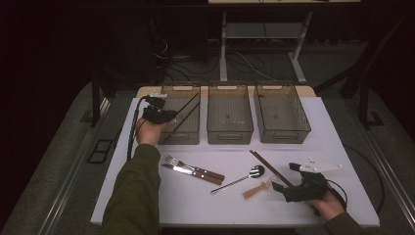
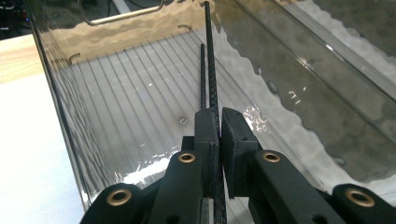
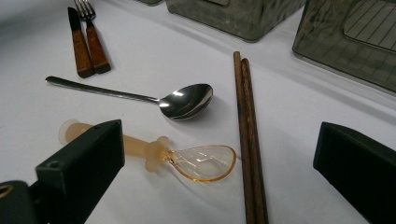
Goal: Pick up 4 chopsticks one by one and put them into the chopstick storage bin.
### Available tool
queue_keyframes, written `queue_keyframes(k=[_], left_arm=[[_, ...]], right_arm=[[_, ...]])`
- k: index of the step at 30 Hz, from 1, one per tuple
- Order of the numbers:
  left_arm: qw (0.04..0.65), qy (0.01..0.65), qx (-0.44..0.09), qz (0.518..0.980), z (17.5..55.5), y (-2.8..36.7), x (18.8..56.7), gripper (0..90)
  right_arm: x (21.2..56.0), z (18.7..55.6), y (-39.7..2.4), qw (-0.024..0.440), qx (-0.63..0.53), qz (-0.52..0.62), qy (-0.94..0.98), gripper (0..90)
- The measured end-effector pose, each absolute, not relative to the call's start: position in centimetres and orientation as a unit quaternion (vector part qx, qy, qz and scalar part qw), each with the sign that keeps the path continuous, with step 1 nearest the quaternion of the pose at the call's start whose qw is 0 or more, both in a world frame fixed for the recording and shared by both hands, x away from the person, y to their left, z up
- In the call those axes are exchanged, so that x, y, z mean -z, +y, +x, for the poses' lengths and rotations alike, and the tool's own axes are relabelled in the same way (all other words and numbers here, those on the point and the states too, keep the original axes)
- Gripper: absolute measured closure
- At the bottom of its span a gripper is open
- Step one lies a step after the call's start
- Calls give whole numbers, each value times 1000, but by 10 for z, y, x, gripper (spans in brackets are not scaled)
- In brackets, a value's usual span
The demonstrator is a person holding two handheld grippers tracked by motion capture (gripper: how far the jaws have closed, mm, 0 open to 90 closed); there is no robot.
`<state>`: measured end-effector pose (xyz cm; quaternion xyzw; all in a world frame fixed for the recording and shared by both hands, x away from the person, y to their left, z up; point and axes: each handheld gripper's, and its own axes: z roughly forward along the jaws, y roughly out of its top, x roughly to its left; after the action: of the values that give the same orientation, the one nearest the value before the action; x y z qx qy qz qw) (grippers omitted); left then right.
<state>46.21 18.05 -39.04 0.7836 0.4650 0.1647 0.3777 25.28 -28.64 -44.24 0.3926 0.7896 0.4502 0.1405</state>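
A pair of thin black chopsticks (image 1: pixel 183 111) (image 2: pixel 208 56) is pinched in my left gripper (image 1: pixel 166 116) (image 2: pixel 219 114), which is shut on them. They slant into the left clear bin (image 1: pixel 182 134) (image 2: pixel 116 32), tips toward its far end. My right gripper (image 1: pixel 286 177) (image 3: pixel 219 149) stands open low over the table's front right, with nothing held. Between and just beyond its jaws lie an amber plastic spoon (image 1: pixel 257 188) (image 3: pixel 201 163) and a pair of brown wooden chopsticks (image 1: pixel 269 166) (image 3: pixel 247 130).
A metal spoon (image 1: pixel 240 178) (image 3: pixel 182 100) lies left of the brown chopsticks. A wooden-handled fork and knife (image 1: pixel 193 170) (image 3: pixel 86 42) lie side by side near the left forearm. The middle bin (image 1: pixel 230 132) and right bin (image 1: pixel 284 134) stand in a row at the back.
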Motion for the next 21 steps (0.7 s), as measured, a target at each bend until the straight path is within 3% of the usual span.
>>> queue_keyframes(k=[3, 9, 21], left_arm=[[376, 471, -169, 780, 462, 180, 391, 836], [381, 465, -181, 778, 460, 180, 388, 694], [410, 422, -172, 791, 447, 174, 377, 550]], right_arm=[[442, 253, -286, 141, -450, 393, 790, 15], [442, 253, -286, 140, -450, 392, 790, 15], [443, 254, -285, 139, -450, 392, 790, 15]])
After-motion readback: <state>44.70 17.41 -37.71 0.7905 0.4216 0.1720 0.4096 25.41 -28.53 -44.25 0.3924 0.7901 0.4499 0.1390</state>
